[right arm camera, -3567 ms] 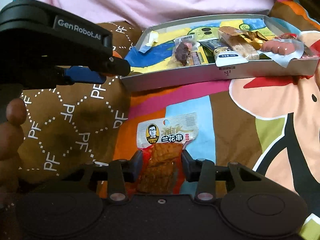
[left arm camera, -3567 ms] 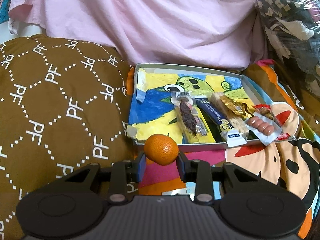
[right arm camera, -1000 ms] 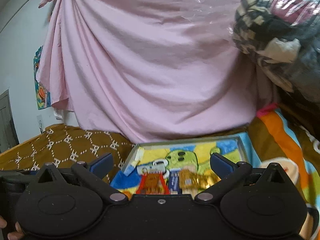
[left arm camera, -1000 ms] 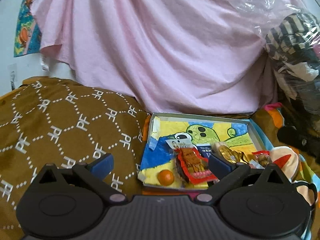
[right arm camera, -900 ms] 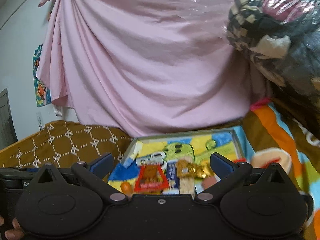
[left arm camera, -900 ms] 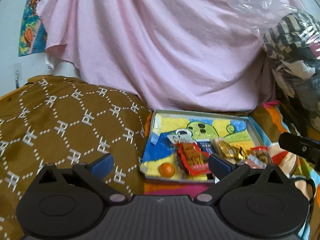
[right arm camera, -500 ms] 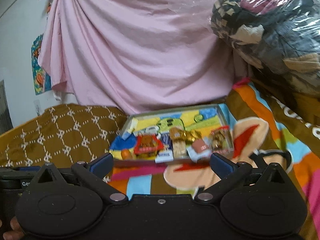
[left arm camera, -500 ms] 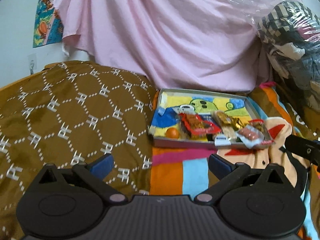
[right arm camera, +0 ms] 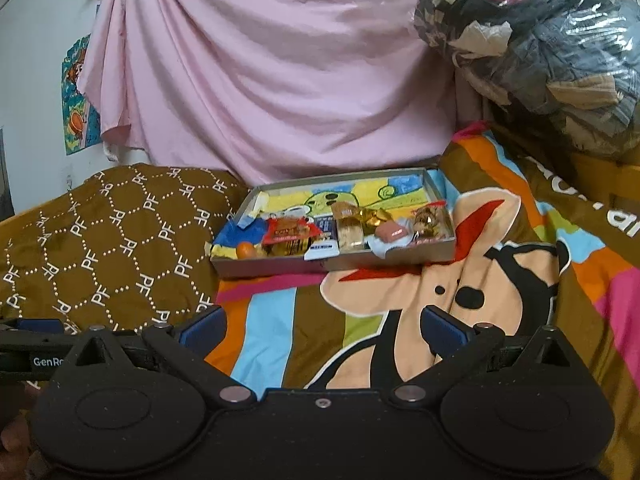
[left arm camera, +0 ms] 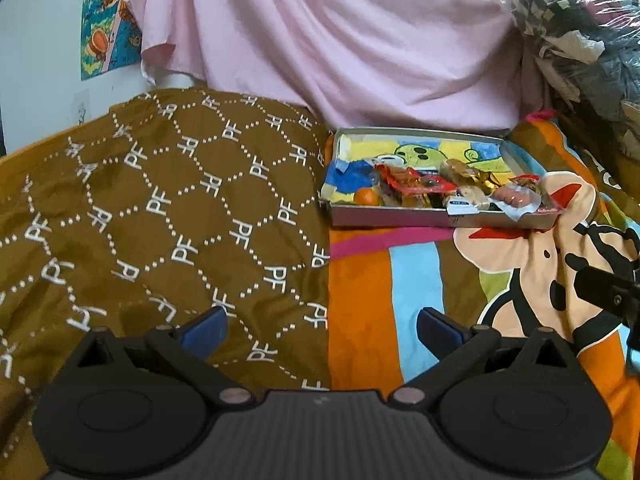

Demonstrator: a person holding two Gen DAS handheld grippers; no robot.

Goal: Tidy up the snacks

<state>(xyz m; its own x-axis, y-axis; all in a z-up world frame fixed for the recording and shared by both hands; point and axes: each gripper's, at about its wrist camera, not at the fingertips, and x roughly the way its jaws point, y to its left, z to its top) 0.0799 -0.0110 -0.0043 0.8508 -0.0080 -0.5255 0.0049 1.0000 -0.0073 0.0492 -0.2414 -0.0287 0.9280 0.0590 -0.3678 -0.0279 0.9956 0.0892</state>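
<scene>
A shallow grey tray (left arm camera: 400,217) (right arm camera: 280,266) with a cartoon lining lies on the bed ahead of both grippers. In it lie a small orange (left arm camera: 367,197) (right arm camera: 245,250), a red snack packet (left arm camera: 416,185) (right arm camera: 290,232), a gold-wrapped bar (right arm camera: 350,228), a pink sausage pack (left arm camera: 514,196) (right arm camera: 390,233) and other wrapped snacks. My left gripper (left arm camera: 322,330) is open and empty, well back from the tray. My right gripper (right arm camera: 323,326) is open and empty, also well back.
A brown patterned pillow (left arm camera: 160,216) (right arm camera: 108,240) lies left of the tray. A colourful cartoon blanket (left arm camera: 520,280) (right arm camera: 440,300) covers the bed. A pink sheet (right arm camera: 280,80) hangs behind. A plastic-wrapped bundle (right arm camera: 540,40) sits at the back right.
Earlier, the left gripper held the orange and the right held the red packet; both now lie in the tray. Both grippers have opened and pulled back from the tray.
</scene>
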